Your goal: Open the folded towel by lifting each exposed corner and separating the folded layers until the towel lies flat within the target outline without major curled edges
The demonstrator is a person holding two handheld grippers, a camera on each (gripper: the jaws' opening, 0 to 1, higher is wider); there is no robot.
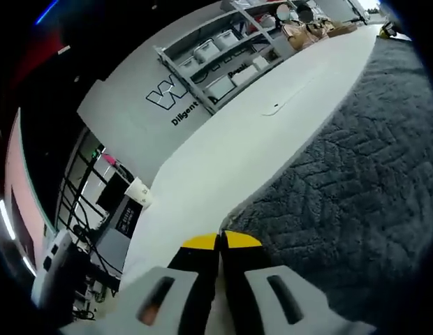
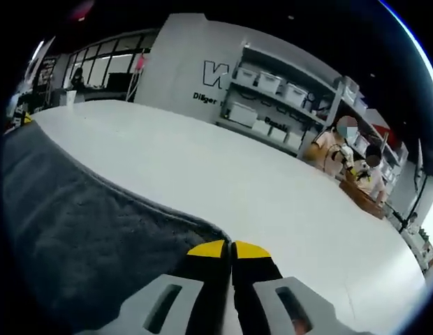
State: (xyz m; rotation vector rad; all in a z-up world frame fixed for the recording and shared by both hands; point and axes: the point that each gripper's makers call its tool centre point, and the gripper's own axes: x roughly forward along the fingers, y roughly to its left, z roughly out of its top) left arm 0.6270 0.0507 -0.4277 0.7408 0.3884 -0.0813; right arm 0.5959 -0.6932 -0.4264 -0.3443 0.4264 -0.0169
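So the towel [image 1: 356,174] is a thick dark grey one with a raised herringbone-ish pile, lying on the white desk [image 1: 272,132]. In the left gripper view it fills everything from about 1 to 5 o'clock, with its edge running diagonally down to the jaw tips. In the right gripper view the same towel [image 2: 84,230] sits from 7 to 10 o'clock, and a rounded corner comes right up to the tips.

Left tool [image 1: 221,241]: yellow-tipped jaws pressed together, sitting right at the towel's edge. I honestly can't tell if there's fabric caught between them. Same story for the right tool [image 2: 229,248], jaws closed with the tips at that corner, a pinch possible but not visible.

Handling guess: plush, floppy, fairly heavy for cloth, so it'll drape and sag instead of holding shape, and the pile should grip well, no slipping. I'd take it by the corners, pinching only the top layer, since thick folds make it easy to grab two layers at once.

Shelving with bins [image 2: 272,91] behind the desk.
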